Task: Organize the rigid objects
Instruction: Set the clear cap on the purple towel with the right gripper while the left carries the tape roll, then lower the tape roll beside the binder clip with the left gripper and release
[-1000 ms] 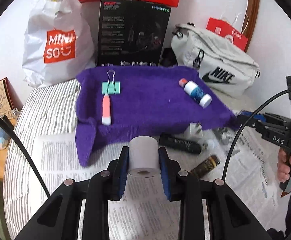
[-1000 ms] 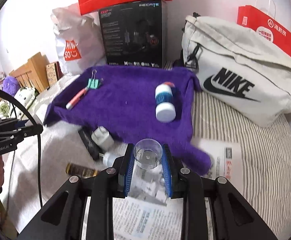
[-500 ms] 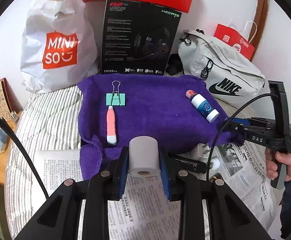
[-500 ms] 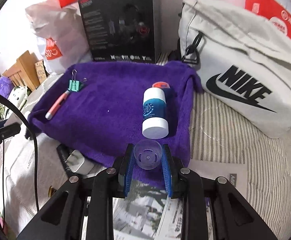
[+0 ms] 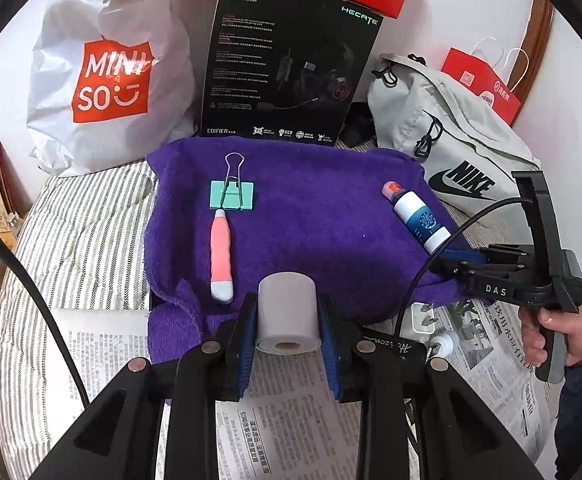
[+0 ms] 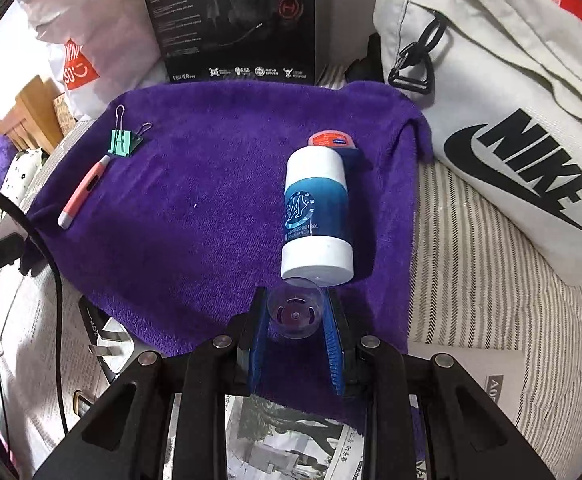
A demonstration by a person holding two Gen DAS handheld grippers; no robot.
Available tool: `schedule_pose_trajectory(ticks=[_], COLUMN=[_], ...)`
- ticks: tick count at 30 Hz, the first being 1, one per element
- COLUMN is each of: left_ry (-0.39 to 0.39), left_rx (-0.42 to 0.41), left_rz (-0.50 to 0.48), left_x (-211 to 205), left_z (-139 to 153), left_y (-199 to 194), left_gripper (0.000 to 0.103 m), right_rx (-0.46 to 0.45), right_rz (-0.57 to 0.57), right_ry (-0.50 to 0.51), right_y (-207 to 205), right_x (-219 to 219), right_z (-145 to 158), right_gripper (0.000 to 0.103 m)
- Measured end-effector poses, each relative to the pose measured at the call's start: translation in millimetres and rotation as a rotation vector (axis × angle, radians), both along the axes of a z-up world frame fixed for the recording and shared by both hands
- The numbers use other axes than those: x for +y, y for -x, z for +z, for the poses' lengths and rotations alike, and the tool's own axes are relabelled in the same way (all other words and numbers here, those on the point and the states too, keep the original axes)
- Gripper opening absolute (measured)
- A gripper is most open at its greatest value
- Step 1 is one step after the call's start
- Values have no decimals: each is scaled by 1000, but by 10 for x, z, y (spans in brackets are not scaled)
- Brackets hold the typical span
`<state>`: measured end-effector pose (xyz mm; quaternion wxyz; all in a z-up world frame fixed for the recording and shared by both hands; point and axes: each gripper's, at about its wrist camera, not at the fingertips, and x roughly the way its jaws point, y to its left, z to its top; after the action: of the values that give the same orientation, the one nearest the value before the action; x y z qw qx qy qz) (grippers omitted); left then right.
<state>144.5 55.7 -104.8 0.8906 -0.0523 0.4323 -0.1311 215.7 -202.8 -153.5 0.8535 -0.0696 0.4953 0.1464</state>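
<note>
My left gripper is shut on a small white paper roll, held at the near edge of the purple towel. My right gripper is shut on a small clear plastic container, just in front of a blue-and-white bottle lying on the purple towel. On the towel's left lie a green binder clip and a pink pen-like tool. The blue-and-white bottle lies on the right side. The right gripper's body shows at the left wrist view's right edge.
Newspaper covers the striped bed in front of the towel. A black flat item, a white plug and a small white bottle lie on it. A black headset box, a white shopping bag and a grey sports bag stand behind.
Both grippers have moved forward toward the towel with their loads. The right one now sits over the towel's near edge, close behind the blue-and-white bottle.
</note>
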Motion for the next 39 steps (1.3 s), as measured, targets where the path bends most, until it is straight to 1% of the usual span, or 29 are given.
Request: schedule_pose_trajectory(ticks=[5, 9, 12, 16, 19, 21, 24, 26, 28, 32, 36, 39], left_ry=[-8, -15, -22, -22, -9, -8, -4, 9, 8, -4, -9, -18], left_rx=[0, 17, 29, 34, 39, 45, 50, 54, 56, 67, 75, 77], left_rz=[-7, -8, -8, 4, 8, 16, 26, 38, 39, 42, 43, 48], left_x=[2, 17, 35, 70, 97, 108, 119, 117, 98, 49, 4, -48], left_z=[-1, -37, -69, -91, -94, -96, -107, -130, -158, -216, -263, -303], left_y=[-17, -36, -56, -87, -123, -163, -235, -286, -334, -482, -647, -769], left_gripper=[27, 27, 27, 27, 27, 27, 27, 27, 27, 27, 27, 28], right_rx=[27, 39, 57, 43, 35, 16, -22, -36, -45, -78, -78, -90], right_rz=[11, 24, 42, 29, 25, 19, 15, 5, 2, -5, -8, -2], right_ry=[0, -6, -22, -13, -38, -37, -24, -63, -81, -69, -126, -140], right_y=[-33, -56, -58, -20, 50, 128, 241, 333, 417, 565, 679, 761], right_x=[11, 30, 41, 17, -43, -70, -98, -155, -204, -231, -288, -301], right_z=[-7, -3, 12, 51, 103, 156, 245, 302, 331, 353, 382, 398], right_gripper=[27, 27, 33, 38, 38, 39, 46, 51, 55, 55, 55, 55])
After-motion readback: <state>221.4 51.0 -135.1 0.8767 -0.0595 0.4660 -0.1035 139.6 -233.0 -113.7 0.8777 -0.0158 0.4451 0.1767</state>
